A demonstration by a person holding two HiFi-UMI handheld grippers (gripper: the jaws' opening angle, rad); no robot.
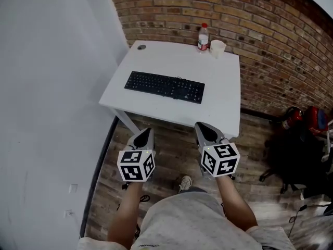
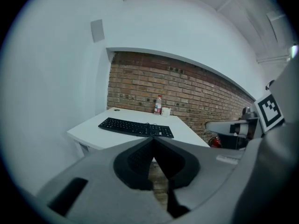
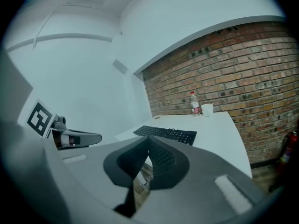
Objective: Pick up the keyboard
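A black keyboard lies on the white table, slightly askew, nearer the left side. It also shows in the left gripper view as the keyboard and in the right gripper view as the keyboard. My left gripper and right gripper hover side by side over the floor just short of the table's near edge. Both are shut and hold nothing. The left gripper and right gripper point toward the table.
A water bottle and a white cup stand at the table's far edge by the brick wall. A small round object lies at the far left corner. A white wall runs along the left. Dark gear and red items sit on the floor at right.
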